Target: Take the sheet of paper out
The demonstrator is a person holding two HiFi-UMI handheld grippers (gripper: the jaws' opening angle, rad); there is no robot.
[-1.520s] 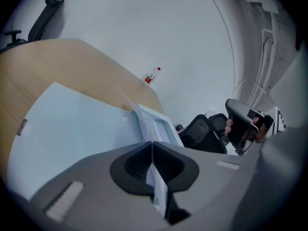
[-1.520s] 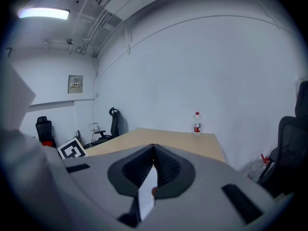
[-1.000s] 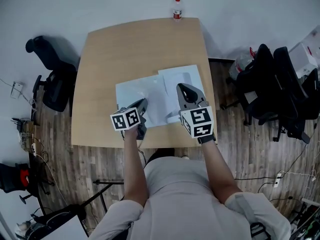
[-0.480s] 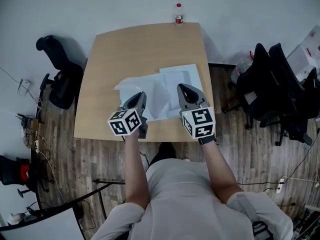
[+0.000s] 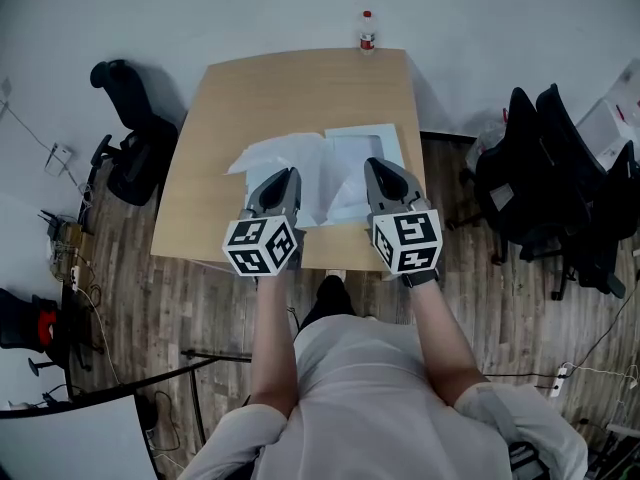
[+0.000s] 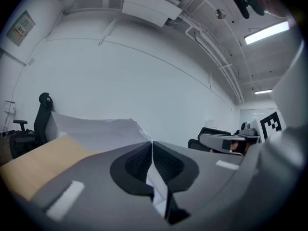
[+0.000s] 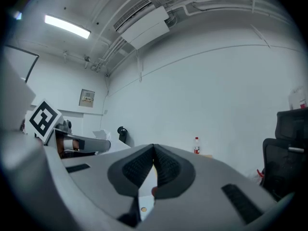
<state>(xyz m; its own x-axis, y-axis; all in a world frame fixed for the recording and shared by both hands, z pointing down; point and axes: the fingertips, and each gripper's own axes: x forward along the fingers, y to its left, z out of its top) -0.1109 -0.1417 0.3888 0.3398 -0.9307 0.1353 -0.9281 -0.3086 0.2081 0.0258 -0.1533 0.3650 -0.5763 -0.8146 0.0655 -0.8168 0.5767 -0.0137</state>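
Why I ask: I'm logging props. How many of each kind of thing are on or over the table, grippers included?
grippers: 2 (left gripper, right gripper)
paper sheet: 1
pale sleeve: 1
bottle: 1
total: 5

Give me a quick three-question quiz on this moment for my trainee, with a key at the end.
1. True or false: the left gripper has its fingers shut on the white sheet.
2. Where does the bottle stand? A) at the far edge of the table; B) between the grippers; C) on the floor.
3. Fill in: the right gripper is shut on the ____ beside the sheet.
Key: 1 true; 2 A; 3 sleeve.
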